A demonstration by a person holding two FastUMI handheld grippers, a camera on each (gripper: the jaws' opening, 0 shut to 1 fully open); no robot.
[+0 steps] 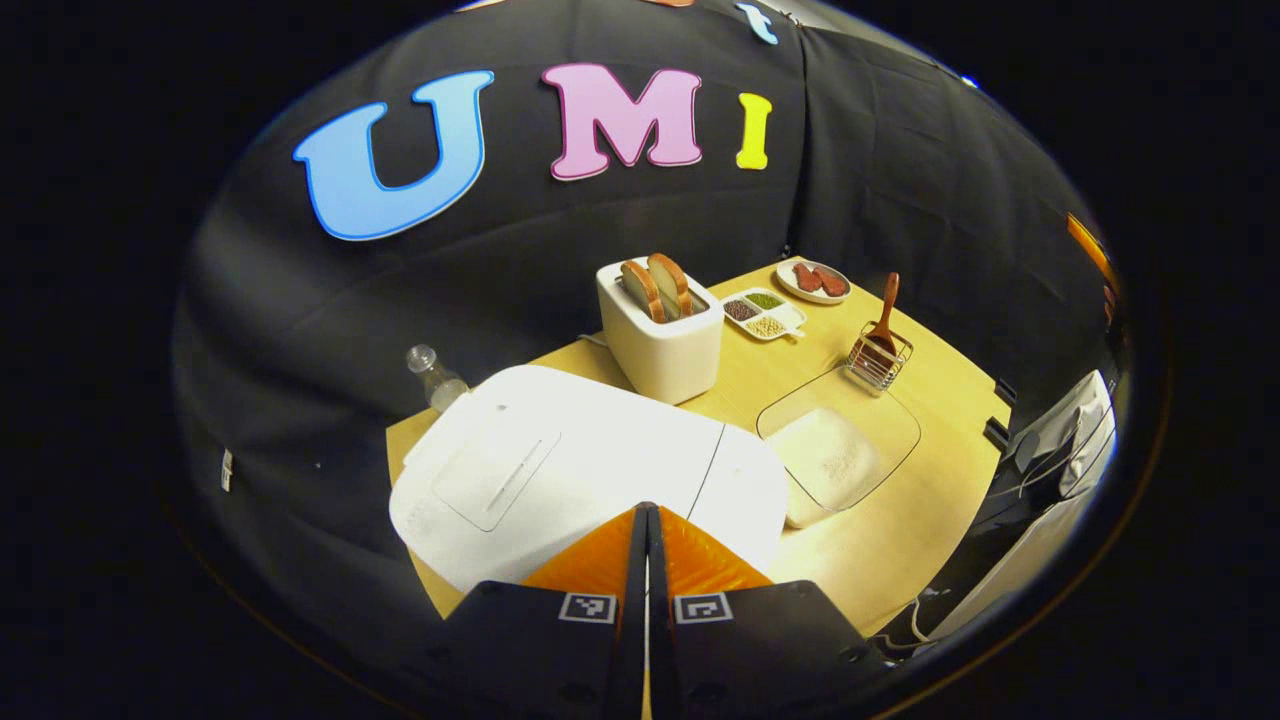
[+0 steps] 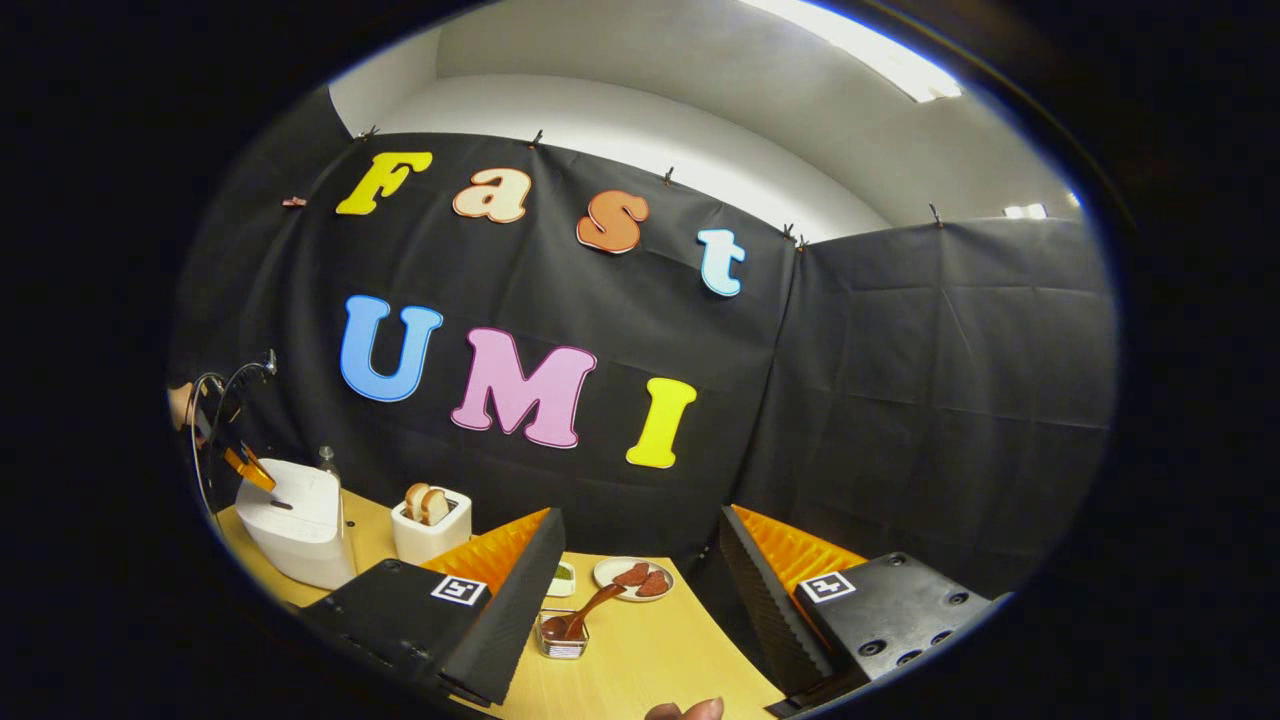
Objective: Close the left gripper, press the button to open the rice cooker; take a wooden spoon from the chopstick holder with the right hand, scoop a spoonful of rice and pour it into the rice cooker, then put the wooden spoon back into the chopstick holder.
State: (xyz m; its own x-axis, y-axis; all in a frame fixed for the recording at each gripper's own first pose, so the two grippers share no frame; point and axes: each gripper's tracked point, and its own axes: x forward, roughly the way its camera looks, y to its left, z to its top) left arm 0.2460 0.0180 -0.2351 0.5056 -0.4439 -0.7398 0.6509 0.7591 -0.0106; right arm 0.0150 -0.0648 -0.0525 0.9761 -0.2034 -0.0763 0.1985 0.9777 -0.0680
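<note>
In the left gripper view the left claw is clenched, its two fingers pressed flat together with nothing between them, poised just over the near edge of the rice cooker, whose white lid is down. The table has bare wood to the claw's right, running to the near edge. Beyond the cooker stands a toaster with two bread slices in its slots; a small bottle sits at the far left corner.

To the claw's right and ahead lies a clear glass tray holding a mound of white rice. Just past it is the wire chopstick holder with the wooden spoon standing in it, handle up. Farther off sit a divided dish of grains and a plate with reddish pieces.

In the right gripper view the right claw is released — fingers wide apart, empty — and the holder with its spoon lies straight ahead between them, apart from both.
</note>
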